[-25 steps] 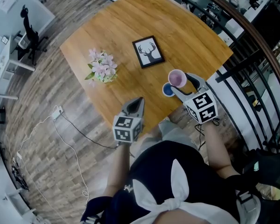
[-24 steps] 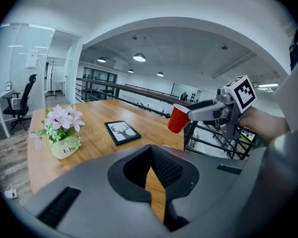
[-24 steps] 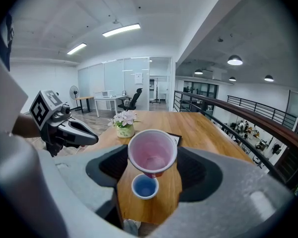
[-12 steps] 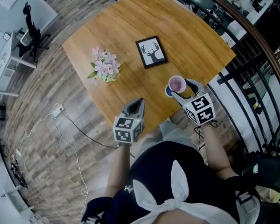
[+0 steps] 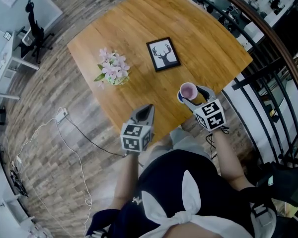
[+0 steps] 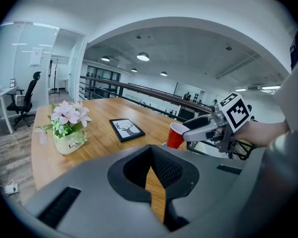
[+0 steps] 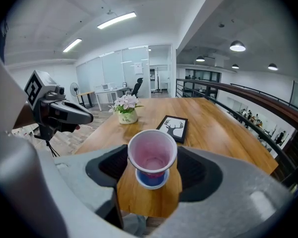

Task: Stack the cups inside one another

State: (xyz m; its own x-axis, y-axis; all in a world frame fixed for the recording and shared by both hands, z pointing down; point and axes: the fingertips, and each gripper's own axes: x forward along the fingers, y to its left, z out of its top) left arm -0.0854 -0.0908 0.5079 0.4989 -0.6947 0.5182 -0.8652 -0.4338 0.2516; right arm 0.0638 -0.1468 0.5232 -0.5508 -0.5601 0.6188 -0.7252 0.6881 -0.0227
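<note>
Here, at the near table edge, our left gripper hangs empty, jaws nearly together. Farther out, our right gripper clamps the red cup over the blue cup's mouth. Next we should lower it straight in, then release.

The head view looked steeply down from above the person onto the wooden table. Each gripper view sat low by the table's near edge, facing across it along its own jaws. All three shared the flower pot, framed deer picture and red cup; the right gripper showed at the left gripper view's right side, and the left gripper at the other view's left.
</note>
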